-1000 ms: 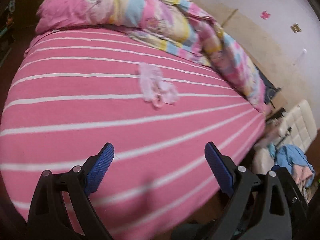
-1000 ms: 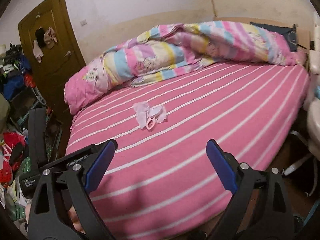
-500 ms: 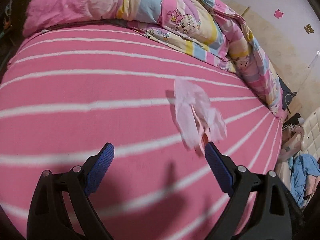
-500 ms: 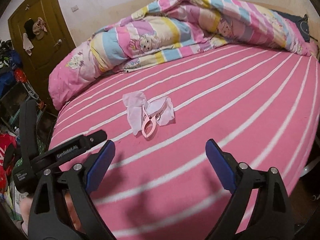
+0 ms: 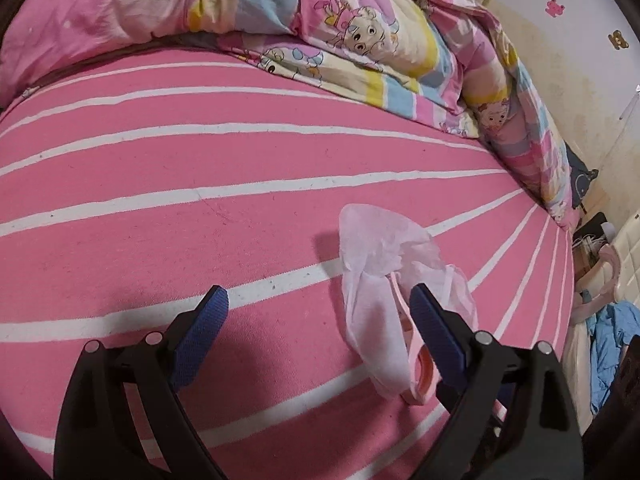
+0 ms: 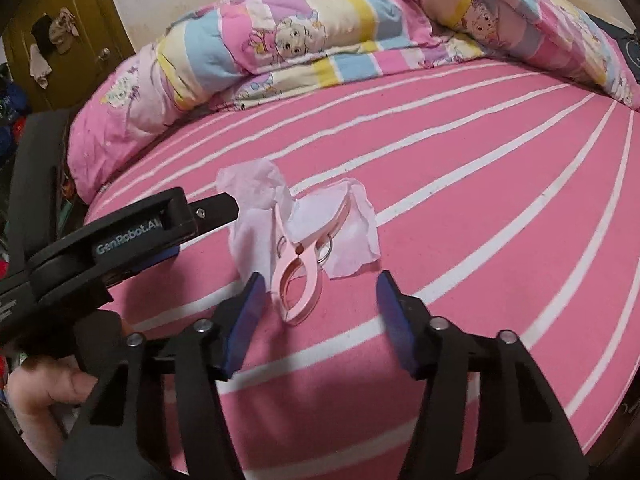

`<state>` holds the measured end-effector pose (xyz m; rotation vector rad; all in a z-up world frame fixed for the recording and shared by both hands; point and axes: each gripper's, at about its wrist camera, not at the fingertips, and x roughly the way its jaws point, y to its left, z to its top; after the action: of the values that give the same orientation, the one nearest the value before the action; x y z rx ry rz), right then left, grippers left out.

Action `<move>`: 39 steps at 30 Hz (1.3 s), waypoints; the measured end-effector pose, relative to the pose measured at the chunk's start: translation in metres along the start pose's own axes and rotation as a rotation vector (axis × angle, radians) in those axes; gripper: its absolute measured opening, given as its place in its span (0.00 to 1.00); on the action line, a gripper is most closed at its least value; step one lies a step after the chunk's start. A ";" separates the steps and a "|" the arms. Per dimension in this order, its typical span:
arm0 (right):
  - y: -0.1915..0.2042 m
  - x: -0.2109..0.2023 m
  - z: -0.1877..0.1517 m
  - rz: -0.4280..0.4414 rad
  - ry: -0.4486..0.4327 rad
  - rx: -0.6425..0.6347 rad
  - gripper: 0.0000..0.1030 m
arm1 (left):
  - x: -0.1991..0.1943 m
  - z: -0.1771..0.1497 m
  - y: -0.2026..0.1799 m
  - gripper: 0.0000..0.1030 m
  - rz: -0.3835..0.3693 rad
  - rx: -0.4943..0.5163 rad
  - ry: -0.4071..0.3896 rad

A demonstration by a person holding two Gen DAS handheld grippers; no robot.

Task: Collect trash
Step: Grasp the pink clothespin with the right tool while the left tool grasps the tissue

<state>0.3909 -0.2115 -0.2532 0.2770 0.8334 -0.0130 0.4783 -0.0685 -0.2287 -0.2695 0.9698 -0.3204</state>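
Crumpled pale tissue [image 6: 352,236] [image 5: 372,248] lies on the pink striped bed sheet [image 6: 480,240] [image 5: 160,200], clamped by a pink clothes peg [image 6: 298,276] [image 5: 416,364]. My right gripper [image 6: 320,280] hovers just before the peg. Its jaws are closing, the peg's handle end sits in the gap, and neither pad touches it. My left gripper [image 5: 318,292] [image 6: 192,232] stands open at the tissue's left side. Its right finger [image 5: 432,328] covers part of the tissue and peg, and nothing is gripped.
A rolled cartoon quilt [image 6: 320,40] [image 5: 320,20] runs along the bed's far side. A brown door [image 6: 60,40] and clutter stand to the left. A person's hand [image 6: 40,392] holds the left gripper. Blue clothes [image 5: 608,340] lie beyond the bed's right edge.
Both grippers have come forward and down towards the tissue and peg, which now look much larger. The right gripper's jaws have narrowed; the left jaws stay wide.
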 end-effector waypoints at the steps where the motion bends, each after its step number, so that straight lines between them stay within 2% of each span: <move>1: 0.001 0.004 0.001 -0.005 0.008 -0.002 0.51 | 0.001 0.001 0.000 0.87 0.002 0.000 0.001; 5: 0.004 0.019 -0.001 -0.023 0.057 -0.028 0.28 | 0.002 0.002 0.000 0.87 0.013 0.014 0.008; 8: 0.011 0.025 -0.003 -0.047 0.070 -0.099 0.22 | 0.003 0.002 0.000 0.87 0.014 0.013 0.010; 11: 0.008 0.025 -0.005 -0.031 0.078 -0.111 0.10 | 0.003 0.002 -0.001 0.87 0.014 0.016 0.008; 18: -0.005 0.016 -0.005 0.004 0.071 -0.050 0.09 | 0.005 0.002 -0.005 0.85 -0.013 0.043 -0.008; 20: -0.006 0.013 -0.003 0.007 0.061 -0.047 0.09 | 0.006 0.001 -0.007 0.81 -0.035 0.051 -0.010; 21: -0.007 0.010 -0.001 0.011 0.056 -0.045 0.09 | 0.006 0.000 -0.006 0.74 -0.043 0.049 -0.007; 27: -0.016 0.004 0.001 0.028 0.055 -0.013 0.09 | 0.011 -0.002 -0.012 0.70 -0.068 0.078 0.002; 33: -0.026 -0.010 0.001 0.031 0.038 0.020 0.09 | 0.021 -0.015 -0.037 0.70 0.012 0.246 0.007; 35: -0.031 -0.015 0.001 0.029 0.032 0.032 0.09 | 0.023 -0.017 -0.040 0.52 0.041 0.274 0.006; 36: -0.032 -0.016 0.001 0.028 0.030 0.035 0.09 | 0.023 -0.017 -0.040 0.38 0.065 0.283 0.004; 38: -0.035 -0.019 0.002 0.027 0.023 0.041 0.09 | 0.022 -0.016 -0.036 0.17 0.054 0.272 0.006; 39: -0.036 -0.021 0.002 0.028 0.020 0.044 0.09 | 0.022 -0.014 -0.032 0.02 0.030 0.259 0.018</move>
<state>0.3739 -0.2488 -0.2451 0.3307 0.8502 -0.0029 0.4730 -0.1076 -0.2415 -0.0162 0.9376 -0.4164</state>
